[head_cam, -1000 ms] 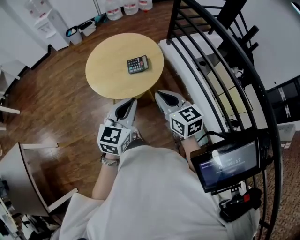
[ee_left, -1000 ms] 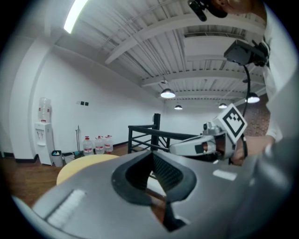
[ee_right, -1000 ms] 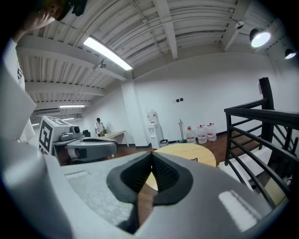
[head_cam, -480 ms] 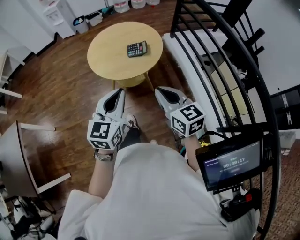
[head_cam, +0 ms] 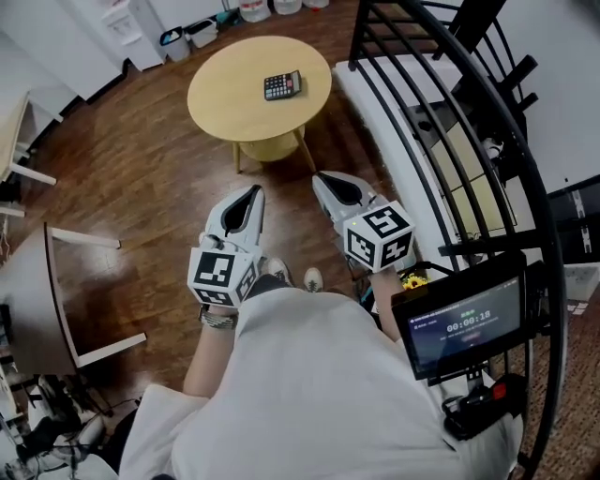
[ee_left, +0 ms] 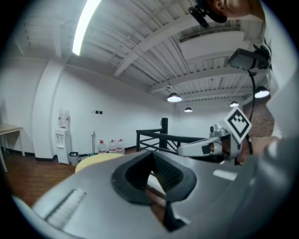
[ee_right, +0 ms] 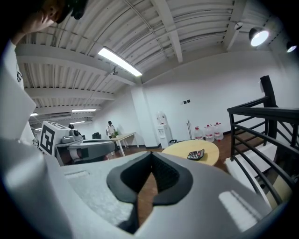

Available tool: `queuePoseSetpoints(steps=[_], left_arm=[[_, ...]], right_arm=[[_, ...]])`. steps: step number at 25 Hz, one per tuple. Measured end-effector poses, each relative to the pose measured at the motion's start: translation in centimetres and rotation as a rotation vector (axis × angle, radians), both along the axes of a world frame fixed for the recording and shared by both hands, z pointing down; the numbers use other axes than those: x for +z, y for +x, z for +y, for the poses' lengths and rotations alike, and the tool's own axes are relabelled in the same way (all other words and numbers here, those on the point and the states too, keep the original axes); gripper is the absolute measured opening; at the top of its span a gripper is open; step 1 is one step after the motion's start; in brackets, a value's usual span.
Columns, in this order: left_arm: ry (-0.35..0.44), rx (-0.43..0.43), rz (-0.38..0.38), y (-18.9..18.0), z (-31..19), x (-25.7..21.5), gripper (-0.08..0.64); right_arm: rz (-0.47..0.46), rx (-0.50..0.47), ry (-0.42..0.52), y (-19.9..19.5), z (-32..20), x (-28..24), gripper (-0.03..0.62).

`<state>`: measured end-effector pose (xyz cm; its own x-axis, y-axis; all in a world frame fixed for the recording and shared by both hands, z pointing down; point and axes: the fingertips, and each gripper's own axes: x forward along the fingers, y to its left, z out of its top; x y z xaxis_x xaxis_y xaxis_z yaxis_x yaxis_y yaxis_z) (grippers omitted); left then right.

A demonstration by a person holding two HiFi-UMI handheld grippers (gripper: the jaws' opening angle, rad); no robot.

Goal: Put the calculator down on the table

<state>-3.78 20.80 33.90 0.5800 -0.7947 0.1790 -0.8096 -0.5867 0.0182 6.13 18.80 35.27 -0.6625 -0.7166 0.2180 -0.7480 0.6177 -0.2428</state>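
Dark wooden floor (head_cam: 141, 159) all round. Black metal railing (head_cam: 441, 141) curving down the right of the head view, with a white ledge (head_cam: 354, 98) just beside its bars. White water dispenser (head_cam: 127, 28) against the far wall, small bins (head_cam: 173, 42) near it, a row of water bottles (head_cam: 255, 9) further right. At the left, a brown panel (head_cam: 33, 300) in a white frame, kind unclear. Overhead, white beams and a lit strip lamp (ee_right: 119, 60). Far off, a person (ee_right: 110, 127) standing by a white desk (ee_right: 124, 136).

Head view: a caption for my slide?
Calculator on the round table; left gripper and right gripper shut, empty, away from it.
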Motion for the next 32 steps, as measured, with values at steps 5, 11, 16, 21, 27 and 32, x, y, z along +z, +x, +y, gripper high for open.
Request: queuePoseSetpoints(steps=[5,11,16,21,27,32], left_arm=[[0.015,0.023,0.022,-0.5,0.9,-0.4,0.005],[0.023,0.012,0.047,-2.8,0.0,-1.0,0.005],[0.03,0.039,0.044,-3.4,-0.8,-0.9,0.005],[0.03,0.056,0.045,-2.8,-1.6,-1.2,0.005],[0.019,0.065,0.038,-2.8,-1.6,-1.1,0.005],[0.015,0.059,0.032,-3.3,-1.5,-1.1,0.005]], right_arm=[[0.014,0.013,0.008,-0.6,0.7,-0.4,0.002],[0.037,-0.002,0.071,-2.5,0.5,-2.4,0.002],[0.024,0.037,0.08,-2.9,-0.1,-2.5,0.002],[0.003,0.068,0.072,-2.0,-0.5,-2.6,0.002],[-0.007,0.059,0.078,-2.3,-0.5,-2.9,0.002],[0.015,0.013,0.089,-3.7,-0.2,-2.9,0.002]])
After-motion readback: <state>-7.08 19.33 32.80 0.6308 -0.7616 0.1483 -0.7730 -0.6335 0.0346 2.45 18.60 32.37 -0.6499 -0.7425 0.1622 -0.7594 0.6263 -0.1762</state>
